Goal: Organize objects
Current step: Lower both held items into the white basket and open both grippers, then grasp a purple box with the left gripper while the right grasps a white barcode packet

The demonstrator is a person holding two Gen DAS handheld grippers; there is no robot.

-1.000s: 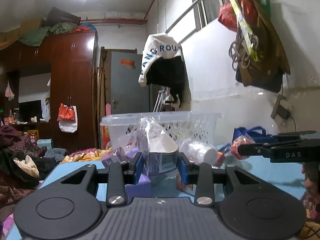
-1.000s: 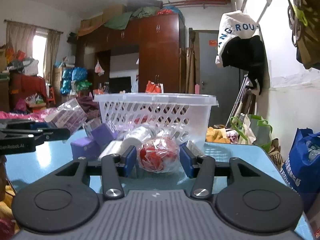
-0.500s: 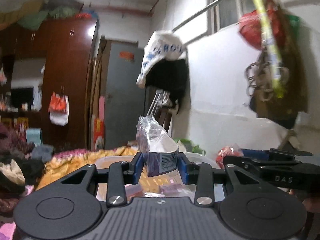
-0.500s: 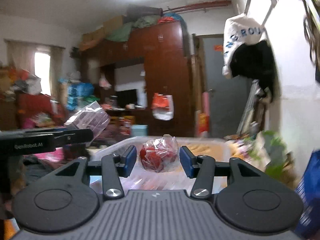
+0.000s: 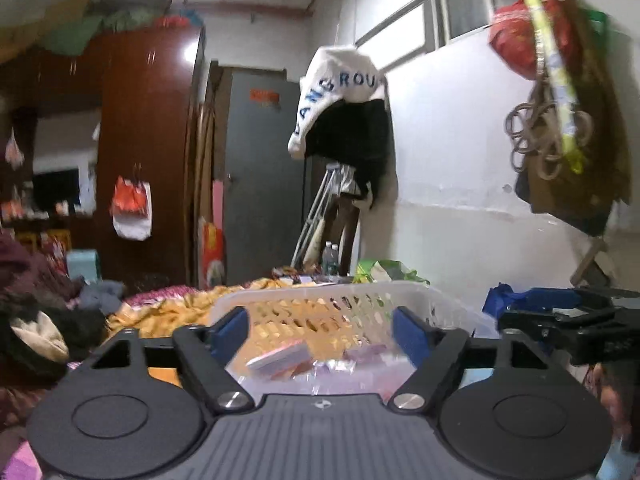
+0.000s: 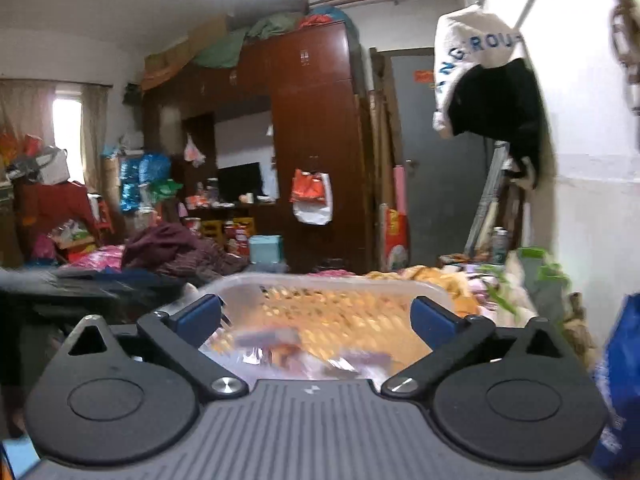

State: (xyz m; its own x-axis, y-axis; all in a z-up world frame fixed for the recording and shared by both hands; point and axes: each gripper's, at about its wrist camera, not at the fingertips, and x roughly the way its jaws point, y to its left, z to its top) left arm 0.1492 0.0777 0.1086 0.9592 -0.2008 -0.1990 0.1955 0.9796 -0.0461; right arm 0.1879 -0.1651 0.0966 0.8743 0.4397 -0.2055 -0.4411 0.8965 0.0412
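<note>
Both your left hand-held gripper (image 5: 320, 330) and right hand-held gripper (image 6: 318, 318) have just sprung open, empty, over the white basket (image 5: 304, 300) just below, where the wrapped packets (image 5: 280, 358) lie

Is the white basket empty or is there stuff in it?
Not empty. The basket has packets lying on its bottom, seen past the open left tongs.

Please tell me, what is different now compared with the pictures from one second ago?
Both grippers rose from the table to above the white basket. The left gripper has just opened and let go its clear packet; the right gripper has just opened and let go its red-filled bag. Nothing is between either pair of jaws now. The basket itself did not visibly move.
</note>
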